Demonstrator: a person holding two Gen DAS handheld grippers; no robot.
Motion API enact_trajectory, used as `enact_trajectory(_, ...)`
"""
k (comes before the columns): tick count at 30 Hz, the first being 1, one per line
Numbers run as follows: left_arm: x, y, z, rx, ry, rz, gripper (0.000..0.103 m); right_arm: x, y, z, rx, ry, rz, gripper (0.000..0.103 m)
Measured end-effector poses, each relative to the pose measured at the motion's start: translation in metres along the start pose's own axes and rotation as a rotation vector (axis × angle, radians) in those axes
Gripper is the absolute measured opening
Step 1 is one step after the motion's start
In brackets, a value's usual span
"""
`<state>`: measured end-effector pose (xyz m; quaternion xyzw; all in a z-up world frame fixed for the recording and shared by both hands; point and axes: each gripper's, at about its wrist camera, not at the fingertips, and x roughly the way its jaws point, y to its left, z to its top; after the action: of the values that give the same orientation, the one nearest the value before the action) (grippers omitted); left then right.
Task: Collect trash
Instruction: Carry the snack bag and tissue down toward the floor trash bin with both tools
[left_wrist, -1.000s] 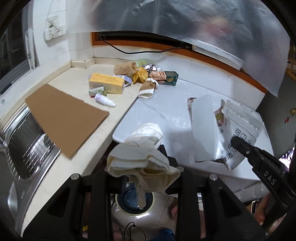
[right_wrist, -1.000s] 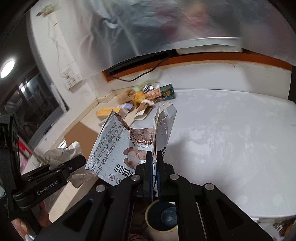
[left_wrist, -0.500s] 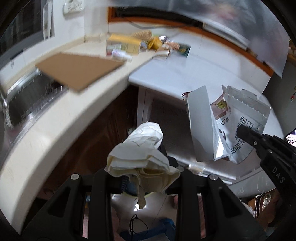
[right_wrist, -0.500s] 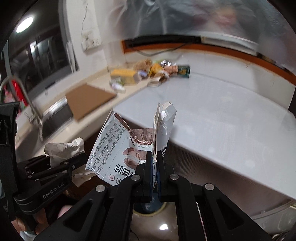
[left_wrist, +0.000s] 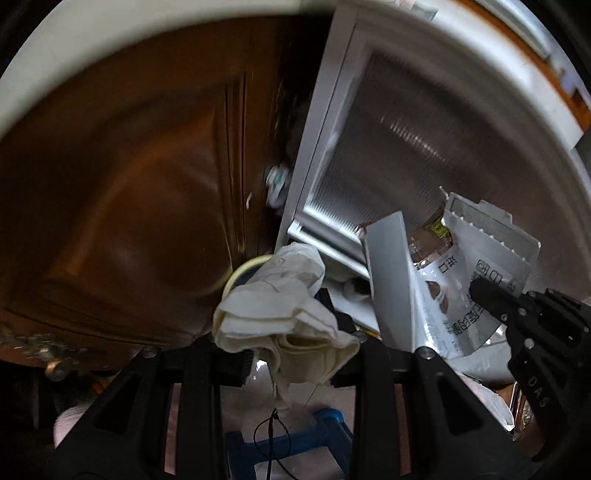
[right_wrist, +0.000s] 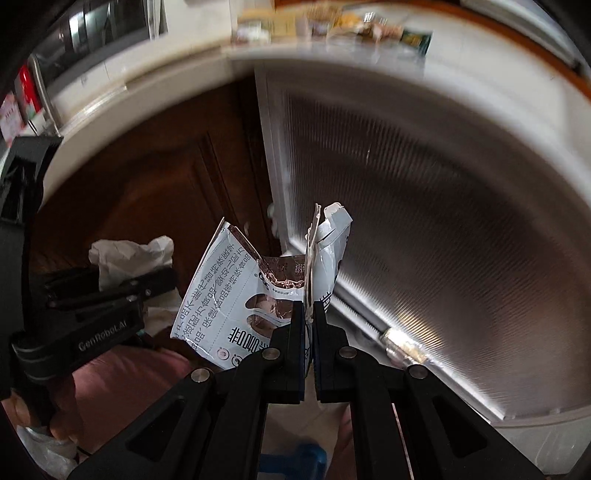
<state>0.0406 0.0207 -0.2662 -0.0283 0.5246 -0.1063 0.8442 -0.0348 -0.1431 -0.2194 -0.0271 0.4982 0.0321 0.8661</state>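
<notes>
Dropping from countertop height to the front of the brown cabinet door (left_wrist: 122, 206) and the ribbed metal panel (right_wrist: 424, 206), both grippers had carried their loads down toward the floor, which suggested the drop-off was close. The left gripper (left_wrist: 295, 354) stayed narrowly clamped on one crumpled paper wad (left_wrist: 280, 306); the right gripper (right_wrist: 309, 317) stayed pinched tight on one torn foil snack pouch (right_wrist: 236, 295). One yellow-rimmed bin (left_wrist: 240, 269) showed just behind the wad. Several more scraps, too blurred to count, remained on the countertop (right_wrist: 155, 92).
</notes>
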Motion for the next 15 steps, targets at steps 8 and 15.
enact_trajectory(8,0.085,0.002,0.012,0.036,0.119,0.014,0.026,0.101,-0.002,-0.009,0.000,0.130,0.014,0.003)
enact_trajectory(15,0.146,0.015,0.020,0.007,0.235,0.011,0.027,0.169,-0.006,-0.005,-0.008,0.213,0.015,0.003)
